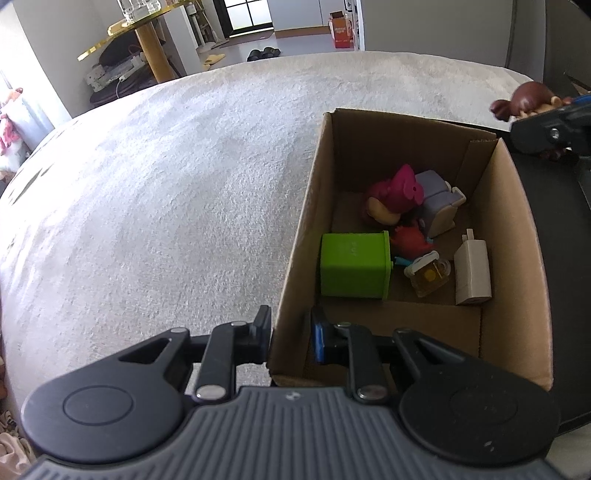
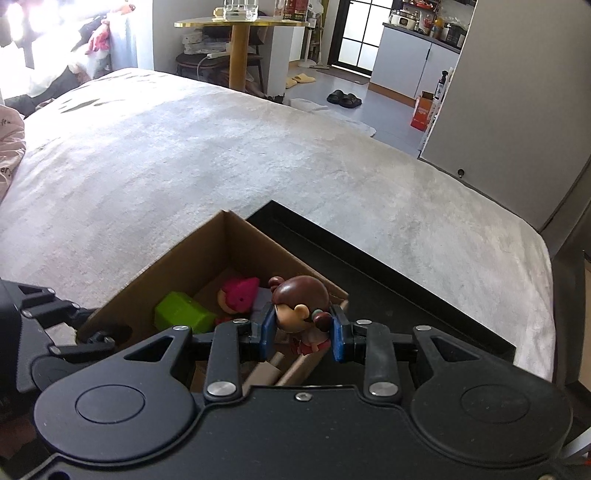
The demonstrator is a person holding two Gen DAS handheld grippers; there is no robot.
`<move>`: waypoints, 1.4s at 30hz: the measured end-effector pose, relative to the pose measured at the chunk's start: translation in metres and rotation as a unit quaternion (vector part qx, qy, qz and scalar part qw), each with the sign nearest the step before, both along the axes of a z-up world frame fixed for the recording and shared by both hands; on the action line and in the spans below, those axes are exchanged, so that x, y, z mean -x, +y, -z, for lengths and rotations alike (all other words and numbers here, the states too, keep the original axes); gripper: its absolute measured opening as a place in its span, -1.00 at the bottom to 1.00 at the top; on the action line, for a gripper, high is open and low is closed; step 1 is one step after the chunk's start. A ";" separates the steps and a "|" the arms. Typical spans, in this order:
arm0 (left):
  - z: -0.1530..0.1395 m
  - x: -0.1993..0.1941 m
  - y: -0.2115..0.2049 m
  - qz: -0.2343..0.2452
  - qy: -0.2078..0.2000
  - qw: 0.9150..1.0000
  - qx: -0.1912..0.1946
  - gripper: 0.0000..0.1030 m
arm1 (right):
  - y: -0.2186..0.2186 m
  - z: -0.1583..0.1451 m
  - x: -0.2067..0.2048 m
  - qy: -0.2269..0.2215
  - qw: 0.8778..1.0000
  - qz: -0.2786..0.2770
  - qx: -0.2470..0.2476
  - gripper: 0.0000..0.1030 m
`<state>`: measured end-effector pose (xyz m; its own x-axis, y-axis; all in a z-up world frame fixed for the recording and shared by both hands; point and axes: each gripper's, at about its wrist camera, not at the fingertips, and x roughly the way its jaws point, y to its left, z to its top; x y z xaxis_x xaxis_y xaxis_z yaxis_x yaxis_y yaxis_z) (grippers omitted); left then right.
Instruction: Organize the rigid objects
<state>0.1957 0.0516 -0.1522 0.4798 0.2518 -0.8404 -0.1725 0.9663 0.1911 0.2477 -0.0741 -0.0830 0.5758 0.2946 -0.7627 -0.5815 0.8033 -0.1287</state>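
I'm in a home, studio-flat type. Bed w/ pale fuzzy blanket fills the fg. Beyond it: round gold-edged side table w/ glassware, slippers on grey floor, dark-framed glass door, white kitchen cabinets w/ appliances on top, plush toys by the bright window.
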 end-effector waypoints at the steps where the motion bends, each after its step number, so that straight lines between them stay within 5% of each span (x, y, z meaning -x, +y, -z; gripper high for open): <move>1: 0.000 0.001 0.001 -0.001 0.000 1.000 0.002 -0.58 | 0.002 0.001 0.000 0.001 1.000 -0.001 -0.001 -0.42; 14: 0.001 0.002 0.011 -0.004 0.001 1.000 0.023 -0.58 | 0.024 0.006 -0.002 0.003 1.000 -0.014 0.003 -0.36; 36: -0.007 0.004 0.013 0.000 -0.008 0.999 0.031 -0.57 | -0.038 0.006 0.008 0.021 0.996 0.074 -0.052 -0.34; 42: -0.017 0.003 0.011 0.000 -0.002 1.000 0.030 -0.57 | -0.052 0.001 0.021 0.015 0.995 0.079 -0.067 -0.12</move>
<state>0.1931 0.0629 -0.1354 0.4826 0.2007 -0.8525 -0.1726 0.9761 0.1321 0.2267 -0.1262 -0.0836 0.6005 0.3022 -0.7403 -0.4491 0.8935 0.0005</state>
